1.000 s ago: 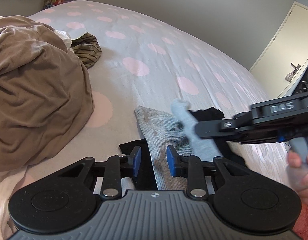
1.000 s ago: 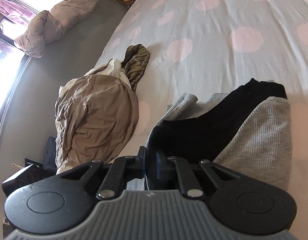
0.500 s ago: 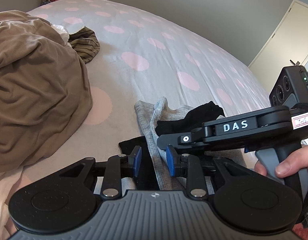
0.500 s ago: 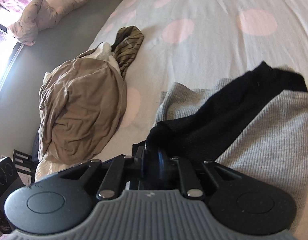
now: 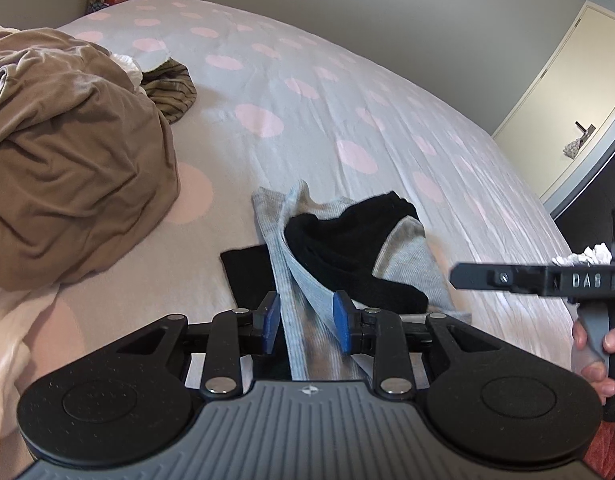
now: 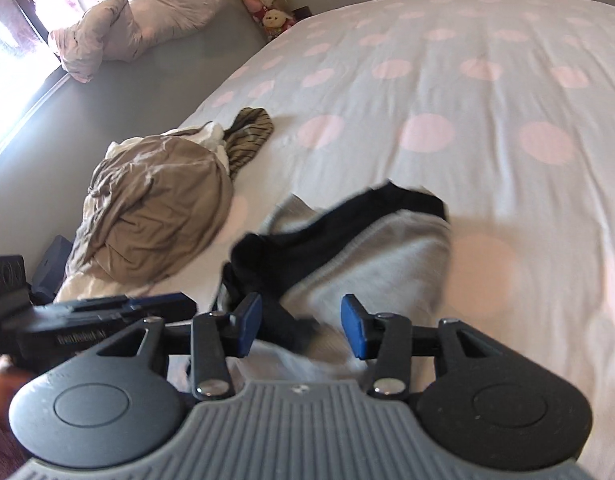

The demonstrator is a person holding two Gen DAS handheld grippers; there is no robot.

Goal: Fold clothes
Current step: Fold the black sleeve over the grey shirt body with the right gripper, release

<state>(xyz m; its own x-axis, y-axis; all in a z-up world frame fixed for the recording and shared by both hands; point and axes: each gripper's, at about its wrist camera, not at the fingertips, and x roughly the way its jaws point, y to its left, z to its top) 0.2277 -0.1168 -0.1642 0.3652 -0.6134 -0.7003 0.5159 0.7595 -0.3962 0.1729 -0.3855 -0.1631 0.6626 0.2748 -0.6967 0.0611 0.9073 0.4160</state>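
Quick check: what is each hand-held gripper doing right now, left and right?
Left hand-held gripper: partly closed around the grey garment; grip cannot be told.
Right hand-held gripper: jaws opening, holding nothing; the black garment lies on the bed.

Colours on bed:
Sheet [image 5: 347, 92] pale grey, pink dots. Sock [image 5: 347, 256] black over ribbed grey sock [image 5: 407, 256]. Pile [image 5: 67, 160] tan; striped olive cloth [image 5: 171, 94]. Pads [image 5: 272, 322] blue.

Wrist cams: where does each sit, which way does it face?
Left wrist: on the left gripper, angled down the bed; grey garment between its jaws; a hand at right.
Right wrist: on the right gripper, jaws opening, nothing gripped.
Shared: grey garment, black sock, brown pile.
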